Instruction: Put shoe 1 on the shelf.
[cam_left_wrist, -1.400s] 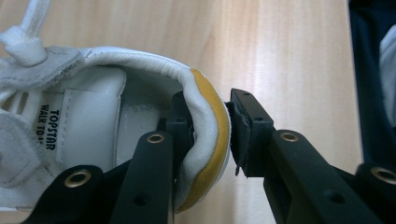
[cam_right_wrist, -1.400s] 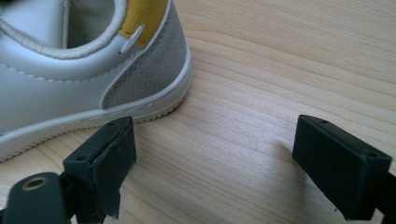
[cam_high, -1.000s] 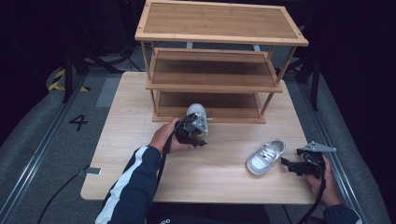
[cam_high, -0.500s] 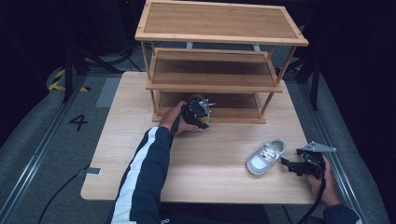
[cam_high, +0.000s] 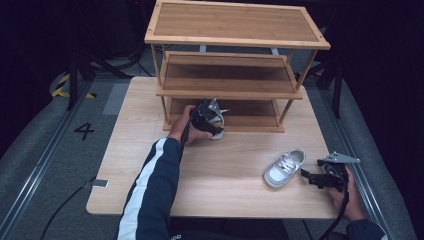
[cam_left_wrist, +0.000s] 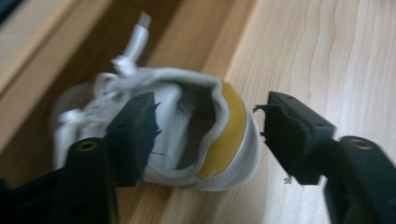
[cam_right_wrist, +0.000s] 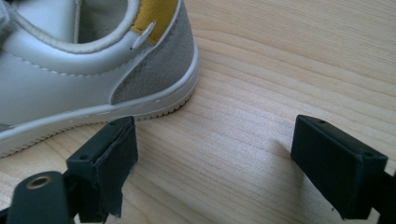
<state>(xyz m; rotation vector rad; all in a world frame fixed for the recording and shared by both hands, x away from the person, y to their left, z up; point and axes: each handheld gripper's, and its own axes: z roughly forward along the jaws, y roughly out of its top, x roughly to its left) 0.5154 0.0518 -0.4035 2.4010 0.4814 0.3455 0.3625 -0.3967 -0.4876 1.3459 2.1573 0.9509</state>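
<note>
A wooden table carries a three-tier wooden shoe rack at its far side. The left gripper is at the front edge of the rack's lowest shelf, held by the person's left hand, with a dark sleeve with a white stripe reaching in from below. Compared with one second ago it has travelled forward from the open table toward the rack; half a second ago it was already near the shelf and now sits slightly lower and closer to its front rail.

In the left gripper view, a small white shoe with a yellow heel lining lies between the jaws, its toe and laces pointing into the shelf. One jaw lies against the shoe's side, while the other stands clear of the heel with a visible gap, so the jaws are parted, not clamped.

The second white shoe rests on the table at front right, in the same place as in both earlier frames. The right gripper lies just beside its heel, held by the right hand, unchanged in position. In the right gripper view its jaws are spread wide over bare wood, holding nothing, with the shoe's grey heel just beyond the left jaw.
</note>
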